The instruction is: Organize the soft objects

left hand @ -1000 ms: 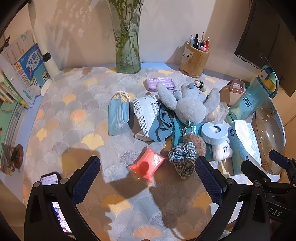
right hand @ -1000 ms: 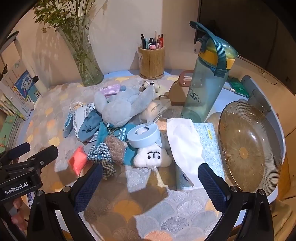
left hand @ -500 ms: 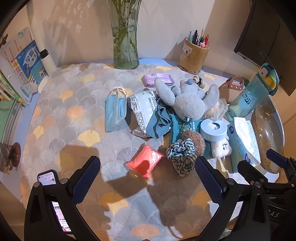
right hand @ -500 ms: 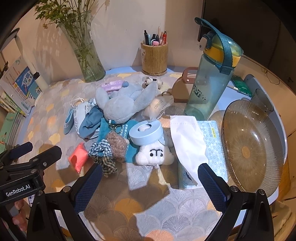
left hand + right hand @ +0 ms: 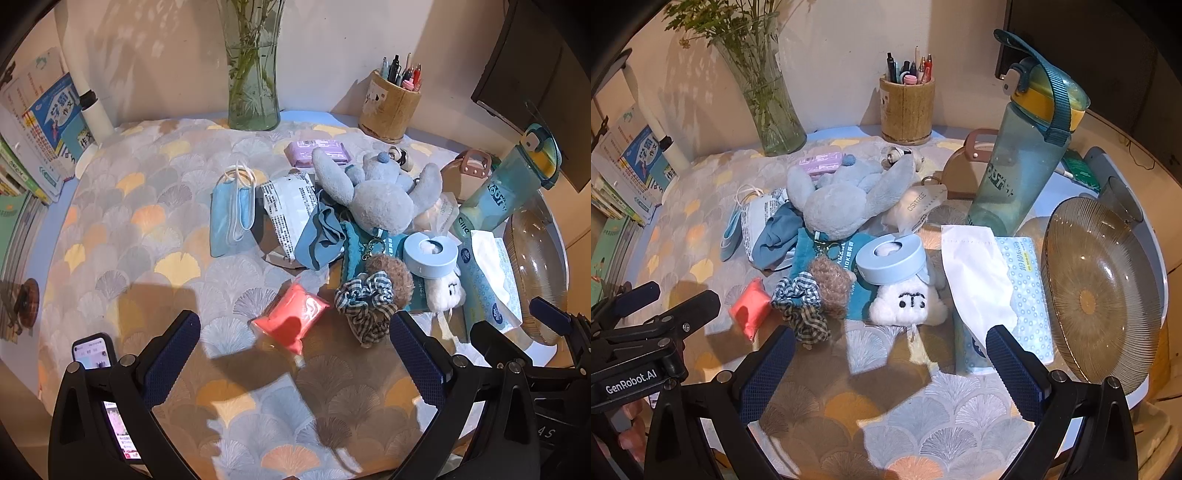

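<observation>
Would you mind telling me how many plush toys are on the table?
2: a grey-blue plush atop the pile's middle, and a white plush at its front under a blue ring. Others may be buried.

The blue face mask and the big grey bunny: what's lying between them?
Between the blue face mask and the grey bunny lie a white printed packet and a crumpled blue cloth, clearest in the left wrist view.

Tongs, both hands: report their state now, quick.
Left tongs: open, holding nothing, above the tablecloth.
Right tongs: open, holding nothing.
</observation>
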A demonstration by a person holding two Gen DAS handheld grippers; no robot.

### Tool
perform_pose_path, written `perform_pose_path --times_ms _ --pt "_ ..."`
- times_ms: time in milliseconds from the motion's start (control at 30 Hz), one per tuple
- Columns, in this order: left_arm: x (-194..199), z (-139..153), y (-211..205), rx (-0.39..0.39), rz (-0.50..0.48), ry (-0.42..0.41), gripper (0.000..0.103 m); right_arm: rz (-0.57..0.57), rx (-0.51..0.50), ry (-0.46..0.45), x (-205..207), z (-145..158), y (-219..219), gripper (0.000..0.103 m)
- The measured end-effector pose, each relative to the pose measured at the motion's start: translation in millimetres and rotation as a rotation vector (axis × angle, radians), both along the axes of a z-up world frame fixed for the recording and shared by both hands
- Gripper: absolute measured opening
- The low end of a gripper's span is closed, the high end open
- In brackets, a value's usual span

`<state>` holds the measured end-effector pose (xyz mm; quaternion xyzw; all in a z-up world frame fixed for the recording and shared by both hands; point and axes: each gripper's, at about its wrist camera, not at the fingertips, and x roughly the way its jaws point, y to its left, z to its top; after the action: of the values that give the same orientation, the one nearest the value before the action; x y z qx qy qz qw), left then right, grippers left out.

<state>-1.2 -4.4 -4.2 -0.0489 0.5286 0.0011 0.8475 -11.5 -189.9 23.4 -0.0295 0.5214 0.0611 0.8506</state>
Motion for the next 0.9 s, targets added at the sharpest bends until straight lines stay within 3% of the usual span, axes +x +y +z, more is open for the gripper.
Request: perform_pose_path --times_ms 900 --pt "-2.3 -5.5 -0.5 -0.002 0.000 0.016 0.102 -0.003 -0.003 0.017 -2.3 -6.3 -0.4 0.103"
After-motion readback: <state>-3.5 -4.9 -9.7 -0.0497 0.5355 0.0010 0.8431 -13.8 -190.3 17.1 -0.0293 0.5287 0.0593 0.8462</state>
